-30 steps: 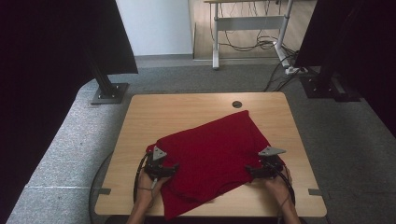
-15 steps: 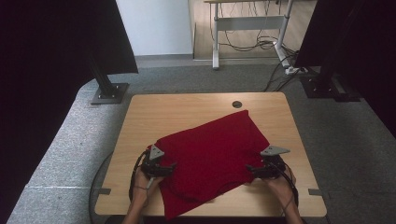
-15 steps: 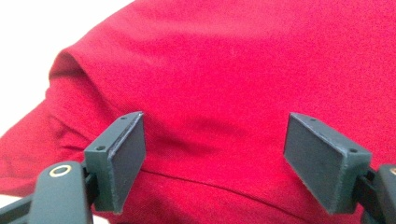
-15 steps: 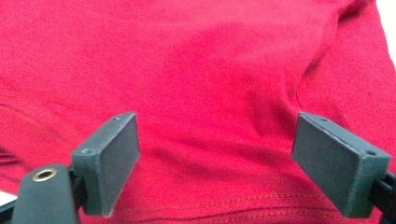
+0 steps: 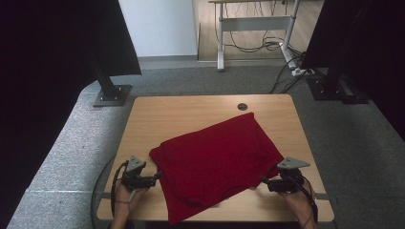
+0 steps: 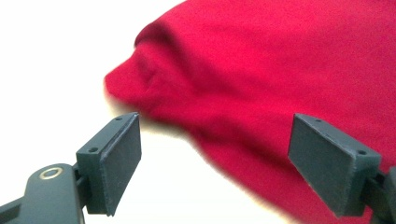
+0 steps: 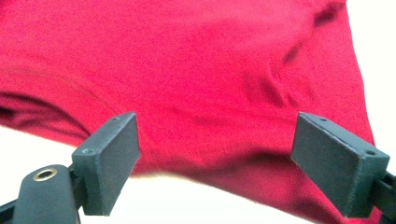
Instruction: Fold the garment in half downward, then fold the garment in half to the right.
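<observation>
A folded red cloth (image 5: 217, 162) lies at a slant on the wooden table (image 5: 191, 112), one corner reaching the near edge. My left gripper (image 5: 156, 177) rests just off the cloth's left edge, open, its jaws pointing at the fabric with nothing between them. In the left gripper view the red cloth (image 6: 261, 84) lies ahead of my left gripper (image 6: 233, 168), its rounded folded corner at upper left. My right gripper (image 5: 263, 181) sits at the cloth's right edge, also open. In the right gripper view the red cloth (image 7: 196, 70) spreads beyond my right gripper (image 7: 229, 170), its near hem just past the fingertips.
A round cable hole (image 5: 242, 106) sits near the table's far edge. Black stands (image 5: 111, 93) and dark curtains flank the table on a grey carpet. Another desk frame (image 5: 253, 24) with cables stands behind. Bare wood shows along the far half and both near corners.
Both grippers have drawn outward off the cloth, the left one to the left and the right one to the right. The cloth lies still, flatter at its edges.
</observation>
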The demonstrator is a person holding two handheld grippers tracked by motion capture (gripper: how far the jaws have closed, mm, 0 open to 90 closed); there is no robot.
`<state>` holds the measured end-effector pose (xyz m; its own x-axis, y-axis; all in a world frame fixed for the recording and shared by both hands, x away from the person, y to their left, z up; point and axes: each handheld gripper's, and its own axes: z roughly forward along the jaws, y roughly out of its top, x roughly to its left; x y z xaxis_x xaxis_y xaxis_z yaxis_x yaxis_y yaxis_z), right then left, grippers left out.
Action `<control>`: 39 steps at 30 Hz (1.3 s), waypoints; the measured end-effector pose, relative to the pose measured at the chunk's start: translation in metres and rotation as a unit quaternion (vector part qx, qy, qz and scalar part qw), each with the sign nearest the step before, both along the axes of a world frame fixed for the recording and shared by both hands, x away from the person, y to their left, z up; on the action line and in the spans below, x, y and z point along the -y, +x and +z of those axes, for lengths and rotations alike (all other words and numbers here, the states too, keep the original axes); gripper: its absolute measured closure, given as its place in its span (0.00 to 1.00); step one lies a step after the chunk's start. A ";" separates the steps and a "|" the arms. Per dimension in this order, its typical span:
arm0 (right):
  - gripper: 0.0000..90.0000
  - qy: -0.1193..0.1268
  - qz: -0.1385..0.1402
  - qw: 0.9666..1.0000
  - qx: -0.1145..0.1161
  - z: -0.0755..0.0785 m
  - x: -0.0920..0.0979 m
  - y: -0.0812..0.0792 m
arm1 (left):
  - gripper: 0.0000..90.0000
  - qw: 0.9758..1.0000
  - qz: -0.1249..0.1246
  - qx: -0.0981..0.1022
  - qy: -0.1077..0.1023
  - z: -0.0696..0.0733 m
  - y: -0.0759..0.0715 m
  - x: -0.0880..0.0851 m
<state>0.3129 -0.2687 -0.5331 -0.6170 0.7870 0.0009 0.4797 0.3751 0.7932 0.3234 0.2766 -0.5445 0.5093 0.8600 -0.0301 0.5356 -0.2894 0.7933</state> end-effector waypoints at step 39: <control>0.00 -0.036 -0.030 0.998 -0.045 -0.034 0.014 -0.007 | 0.06 0.999 0.026 -0.037 0.013 -0.017 0.008 -0.014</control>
